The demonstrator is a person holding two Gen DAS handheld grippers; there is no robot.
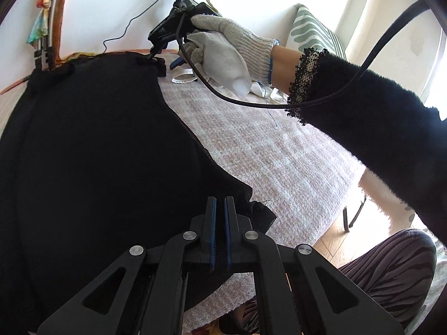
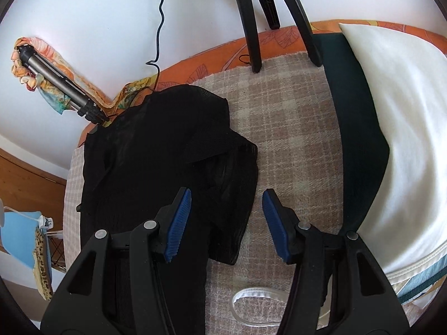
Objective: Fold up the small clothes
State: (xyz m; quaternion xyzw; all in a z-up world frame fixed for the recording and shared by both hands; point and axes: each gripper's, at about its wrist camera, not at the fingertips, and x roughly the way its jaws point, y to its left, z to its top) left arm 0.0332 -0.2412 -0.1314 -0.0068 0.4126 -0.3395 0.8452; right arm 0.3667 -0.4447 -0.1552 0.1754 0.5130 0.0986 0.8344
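Observation:
A black sheer garment (image 1: pixel 92 153) lies spread on a pink plaid blanket (image 1: pixel 265 153). My left gripper (image 1: pixel 221 217) is at the garment's near right corner. Its blue pads are pressed nearly together, shut on the black hem. In the left wrist view, a gloved hand (image 1: pixel 237 33) holds my right gripper (image 1: pixel 164 58) at the garment's far edge. In the right wrist view the black garment (image 2: pixel 167 153) looks folded over itself. My right gripper (image 2: pixel 227 209) hangs open above its right edge, one finger over the cloth and the other over the blanket (image 2: pixel 293 125).
The gloved hand also clutches a white cloth (image 1: pixel 223 58). A white band (image 2: pixel 251 296) lies on the blanket. A white pillow (image 2: pixel 405 139) and dark green cloth (image 2: pixel 349 111) sit to the right. Tripod legs (image 2: pixel 251 28) stand at the far edge. A cable (image 1: pixel 251 103) hangs across.

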